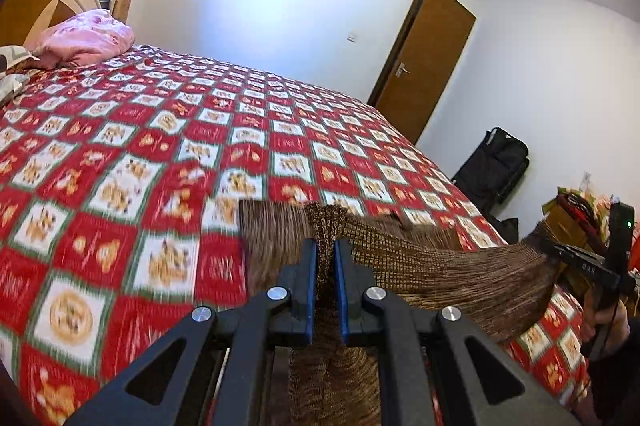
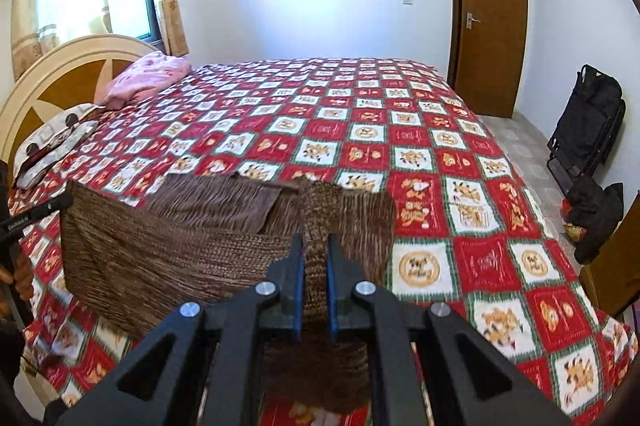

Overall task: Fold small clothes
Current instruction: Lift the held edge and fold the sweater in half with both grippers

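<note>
A brown woven garment hangs stretched between the two grippers, lifted off the red patterned bedspread. My left gripper is shut on a bunched corner of it. In the left wrist view the right gripper shows at the far right, holding the other end. In the right wrist view my right gripper is shut on the brown garment, which spreads left toward the left gripper at the frame's edge. The far part of the cloth drapes onto the bedspread.
A pink bundle and a patterned pillow lie by the headboard. A brown door is on the far wall. Black bags stand on the floor right of the bed, with a box of clutter nearby.
</note>
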`<state>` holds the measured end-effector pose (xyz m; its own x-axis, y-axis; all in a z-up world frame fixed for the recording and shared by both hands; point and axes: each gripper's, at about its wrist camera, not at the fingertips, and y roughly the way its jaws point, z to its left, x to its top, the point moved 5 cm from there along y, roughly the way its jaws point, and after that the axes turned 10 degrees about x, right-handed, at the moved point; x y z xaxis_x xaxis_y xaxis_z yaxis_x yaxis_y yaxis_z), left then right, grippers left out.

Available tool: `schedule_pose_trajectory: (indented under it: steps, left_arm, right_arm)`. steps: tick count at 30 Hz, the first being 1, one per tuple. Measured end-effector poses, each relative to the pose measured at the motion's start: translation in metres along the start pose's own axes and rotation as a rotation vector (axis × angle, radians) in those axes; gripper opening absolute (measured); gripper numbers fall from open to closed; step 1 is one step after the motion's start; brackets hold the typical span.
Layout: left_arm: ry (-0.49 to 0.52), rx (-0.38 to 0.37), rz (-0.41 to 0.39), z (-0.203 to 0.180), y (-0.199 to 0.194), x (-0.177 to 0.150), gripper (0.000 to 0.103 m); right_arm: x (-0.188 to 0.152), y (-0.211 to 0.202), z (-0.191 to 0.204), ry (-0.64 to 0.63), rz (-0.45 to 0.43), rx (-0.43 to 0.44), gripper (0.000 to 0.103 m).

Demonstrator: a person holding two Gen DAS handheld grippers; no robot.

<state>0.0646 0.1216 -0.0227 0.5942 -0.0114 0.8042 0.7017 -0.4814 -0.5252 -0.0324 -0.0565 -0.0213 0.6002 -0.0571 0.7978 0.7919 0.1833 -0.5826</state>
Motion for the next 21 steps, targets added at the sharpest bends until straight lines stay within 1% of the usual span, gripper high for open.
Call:
schedule_pose_trajectory:
  steps: [3, 6, 9, 11, 15, 17, 19, 21]
  left_arm:
    - [-0.011, 0.021, -0.007, 0.005, 0.023, 0.02, 0.008]
    - [-0.014, 0.038, -0.005, 0.006, 0.045, 0.032, 0.008]
    - [-0.015, 0.058, 0.005, 0.006, 0.073, 0.038, 0.008]
    - [-0.032, 0.072, 0.029, 0.012, 0.097, 0.038, 0.008]
    - [-0.074, 0.108, 0.083, 0.025, 0.144, 0.031, 0.008]
    - [-0.076, 0.135, 0.104, 0.028, 0.16, 0.026, 0.008]
    - [-0.063, 0.176, 0.123, 0.032, 0.178, 0.017, 0.007]
    - [-0.066, 0.198, 0.158, 0.034, 0.191, 0.011, 0.007]
  right_arm:
    - [0.017, 0.016, -0.005, -0.035, -0.002, -0.056, 0.012]
    - [0.032, 0.033, -0.014, -0.063, 0.003, -0.103, 0.012]
    - [0.045, 0.059, -0.029, -0.047, 0.009, -0.135, 0.011]
    - [0.051, 0.083, -0.039, -0.032, 0.015, -0.15, 0.011]
    - [0.049, 0.126, -0.046, -0.048, 0.041, -0.194, 0.011]
    - [0.044, 0.148, -0.049, -0.053, 0.059, -0.215, 0.011]
    - [0.036, 0.169, -0.052, -0.086, 0.077, -0.266, 0.011]
    - [0.027, 0.186, -0.059, -0.079, 0.099, -0.283, 0.011]
